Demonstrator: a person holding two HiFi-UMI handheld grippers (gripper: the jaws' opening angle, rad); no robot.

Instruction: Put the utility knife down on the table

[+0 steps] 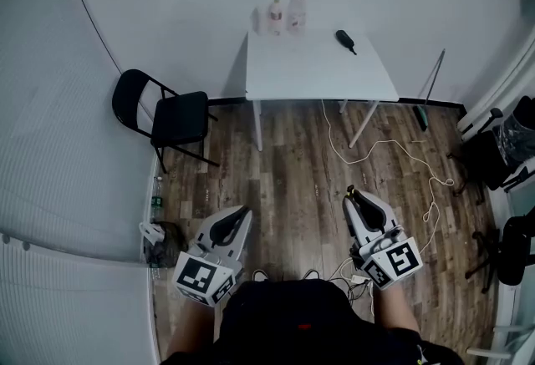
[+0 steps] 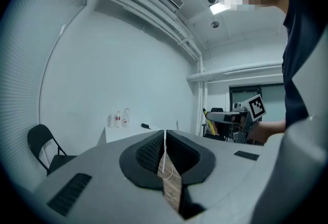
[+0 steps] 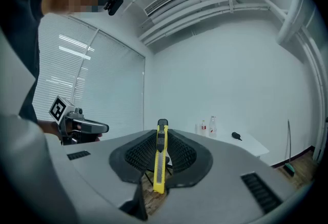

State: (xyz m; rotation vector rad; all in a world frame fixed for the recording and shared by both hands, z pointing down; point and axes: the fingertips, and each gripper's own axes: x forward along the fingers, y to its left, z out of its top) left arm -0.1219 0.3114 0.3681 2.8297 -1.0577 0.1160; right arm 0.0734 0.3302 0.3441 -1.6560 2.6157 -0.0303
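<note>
A wood-plank floor point(image 1: 292, 179) runs between white walls. The right gripper point(image 3: 162, 138) has its jaws clamped on the yellow utility knife point(image 3: 160, 161), which lies along the pads at lower centre of its view. The left gripper point(image 2: 164, 142) has its jaws pressed together on nothing. At upper centre of the head view, well apart from the knife, stands a white table point(image 1: 309, 75) bearing 2 bottles point(image 1: 285, 15) and a small black object point(image 1: 345, 41). A black folding chair point(image 1: 171, 114) sits to its left.

All three views face the far table point(image 1: 311, 73).
</note>
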